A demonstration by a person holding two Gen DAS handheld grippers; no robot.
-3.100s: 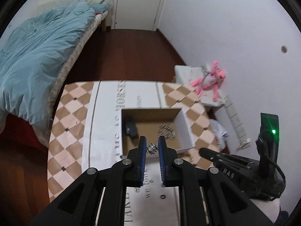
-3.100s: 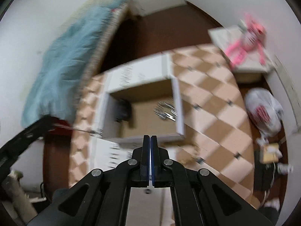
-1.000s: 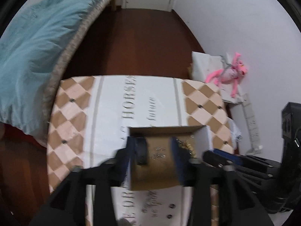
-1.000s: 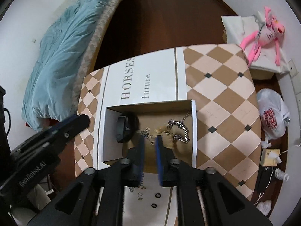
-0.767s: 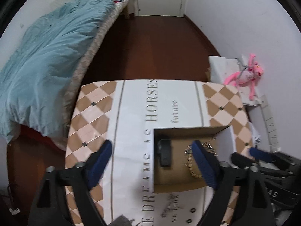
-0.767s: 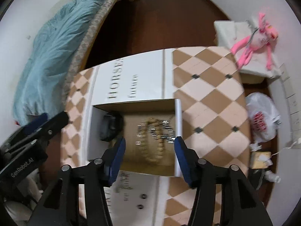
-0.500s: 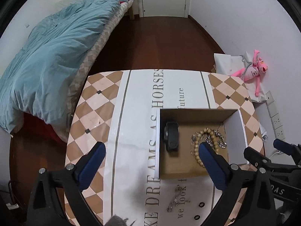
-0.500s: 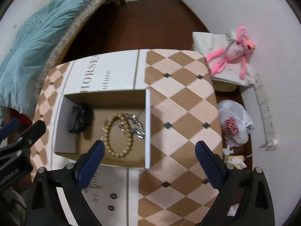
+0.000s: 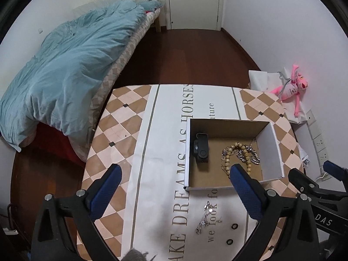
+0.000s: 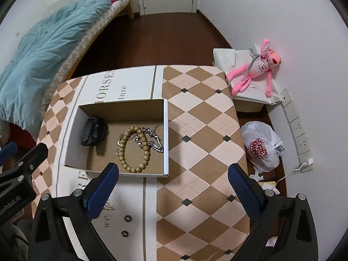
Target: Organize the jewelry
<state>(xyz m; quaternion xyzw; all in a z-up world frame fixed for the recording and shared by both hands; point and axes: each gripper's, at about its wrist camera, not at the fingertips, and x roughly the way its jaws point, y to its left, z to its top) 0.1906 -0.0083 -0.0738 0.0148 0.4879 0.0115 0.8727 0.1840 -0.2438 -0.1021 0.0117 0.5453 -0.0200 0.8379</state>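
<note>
An open cardboard box (image 9: 269,150) (image 10: 74,143) stands on the checkered table. Inside lie a black watch (image 9: 201,148) (image 10: 91,133), a wooden bead bracelet (image 9: 226,163) (image 10: 121,152) and a silver chain (image 9: 250,156) (image 10: 155,144). On the cloth in front of the box are a small silver piece (image 9: 204,217) and two black rings (image 9: 235,220) (image 10: 128,218). My left gripper (image 9: 174,169) hangs open above the box's near left corner. My right gripper (image 10: 173,167) is over the near right corner, its jaws opening with nothing between them.
A bed with a blue duvet (image 9: 65,76) runs along the left of the table. A pink plush toy (image 10: 256,69) on a white box, a white plastic bag (image 10: 261,150) and wall sockets sit on the floor to the right. A closed door (image 9: 193,2) is at the far end.
Both grippers' jaws have spread wide and both have drawn back from over the box. The bead bracelet now lies loose in the box beside the chain.
</note>
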